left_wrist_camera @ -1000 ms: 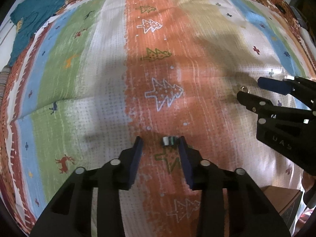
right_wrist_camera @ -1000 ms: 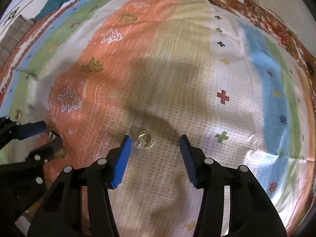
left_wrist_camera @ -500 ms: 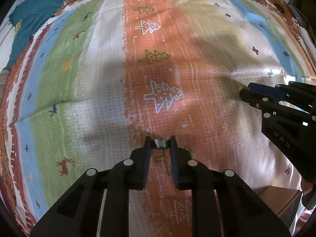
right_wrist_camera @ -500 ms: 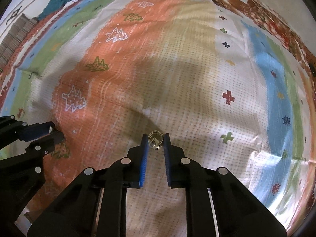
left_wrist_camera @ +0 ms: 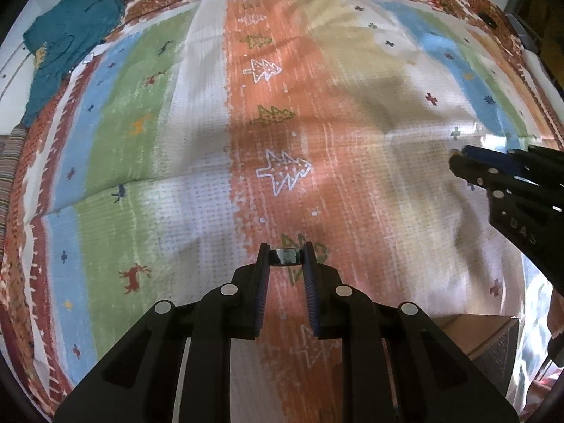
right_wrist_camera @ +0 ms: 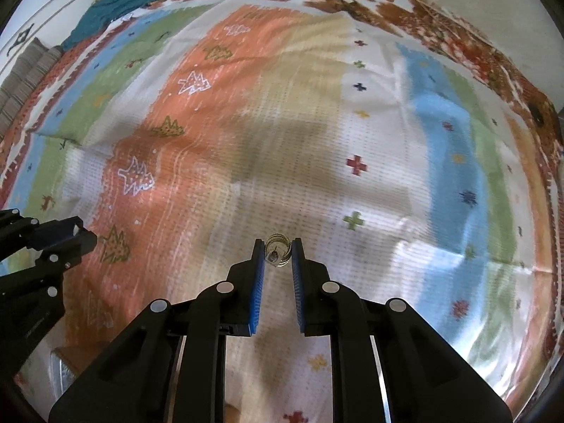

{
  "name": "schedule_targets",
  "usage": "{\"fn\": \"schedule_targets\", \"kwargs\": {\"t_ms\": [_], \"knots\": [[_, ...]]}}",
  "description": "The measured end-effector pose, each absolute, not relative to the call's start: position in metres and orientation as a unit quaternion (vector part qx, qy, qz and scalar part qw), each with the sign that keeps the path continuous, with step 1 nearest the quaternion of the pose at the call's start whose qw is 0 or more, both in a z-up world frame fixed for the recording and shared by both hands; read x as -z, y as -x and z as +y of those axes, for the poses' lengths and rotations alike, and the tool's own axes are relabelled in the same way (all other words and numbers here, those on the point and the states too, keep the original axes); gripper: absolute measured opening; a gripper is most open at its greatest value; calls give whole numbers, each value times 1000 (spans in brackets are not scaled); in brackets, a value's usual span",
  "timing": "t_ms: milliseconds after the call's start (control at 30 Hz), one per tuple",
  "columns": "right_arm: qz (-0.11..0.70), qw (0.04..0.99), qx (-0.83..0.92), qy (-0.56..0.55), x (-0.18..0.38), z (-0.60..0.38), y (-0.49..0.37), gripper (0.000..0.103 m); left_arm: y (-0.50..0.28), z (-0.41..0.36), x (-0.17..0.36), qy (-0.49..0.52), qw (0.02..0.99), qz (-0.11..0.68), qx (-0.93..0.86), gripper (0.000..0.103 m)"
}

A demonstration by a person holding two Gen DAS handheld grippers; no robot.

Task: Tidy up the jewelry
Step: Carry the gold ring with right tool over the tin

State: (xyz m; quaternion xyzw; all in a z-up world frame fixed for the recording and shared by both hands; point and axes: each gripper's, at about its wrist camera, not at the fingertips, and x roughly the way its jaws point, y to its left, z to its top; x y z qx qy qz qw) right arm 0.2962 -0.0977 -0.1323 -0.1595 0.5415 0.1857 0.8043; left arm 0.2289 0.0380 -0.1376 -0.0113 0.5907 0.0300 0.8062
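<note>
My left gripper (left_wrist_camera: pixel 286 256) is shut on a dark silver ring (left_wrist_camera: pixel 286 256), held between its fingertips just above the striped blanket (left_wrist_camera: pixel 176 141). My right gripper (right_wrist_camera: pixel 277 252) is shut on a gold coiled earring (right_wrist_camera: pixel 277 251), pinched at its fingertips above the blanket (right_wrist_camera: pixel 352 123). The right gripper also shows at the right edge of the left wrist view (left_wrist_camera: pixel 461 164). The left gripper shows at the left edge of the right wrist view (right_wrist_camera: pixel 75 234).
A teal garment (left_wrist_camera: pixel 67 42) lies at the blanket's far left corner. A brown cardboard box (left_wrist_camera: pixel 486 338) sits near the lower right in the left wrist view, and its corner shows in the right wrist view (right_wrist_camera: pixel 67 363). A striped cushion (right_wrist_camera: pixel 21 77) lies far left.
Both grippers closed from wide open onto their pieces, the left on the ring and the right on the earring, and both have lifted slightly off the blanket.
</note>
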Motion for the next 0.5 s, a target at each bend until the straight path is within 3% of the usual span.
{"fn": "schedule_targets", "kwargs": {"t_ms": [500], "knots": [[532,821,-161,129,104,-130,-258,16,-207,15,100,9,827,562,-8,18]]}}
